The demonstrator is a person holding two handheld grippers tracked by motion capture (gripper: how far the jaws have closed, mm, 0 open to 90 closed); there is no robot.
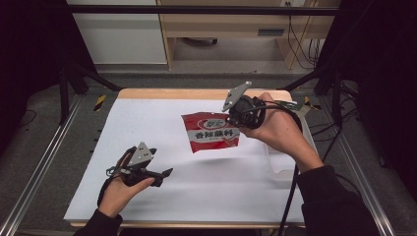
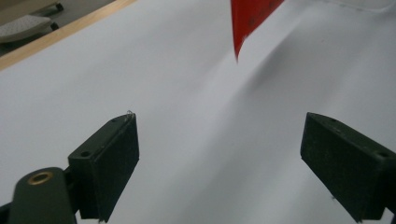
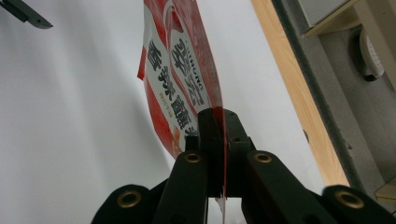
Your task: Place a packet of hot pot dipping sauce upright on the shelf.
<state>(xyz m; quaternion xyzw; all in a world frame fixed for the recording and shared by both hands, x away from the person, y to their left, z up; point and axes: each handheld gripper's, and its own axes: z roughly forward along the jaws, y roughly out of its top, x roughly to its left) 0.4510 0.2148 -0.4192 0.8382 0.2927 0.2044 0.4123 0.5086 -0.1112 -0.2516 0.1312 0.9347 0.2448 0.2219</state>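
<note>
— Where is the red sachet (image 1: 211, 132)?

— I have it pinched at its edge in my right gripper (image 3: 217, 128), jaws clamped tight on it, lifted above the white table (image 1: 196, 191) toward the far right.

— And your other side?

— My left gripper (image 2: 219, 154) sits low at the near left, jaws spread wide with nothing between them, well apart from the sachet

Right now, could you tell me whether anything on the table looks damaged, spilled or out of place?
Nothing stands out. The red packet looks intact, pinched at one edge by the right hand-held gripper and held off the white sheet. The left hand-held gripper is open above the sheet. No spill shows.
</note>
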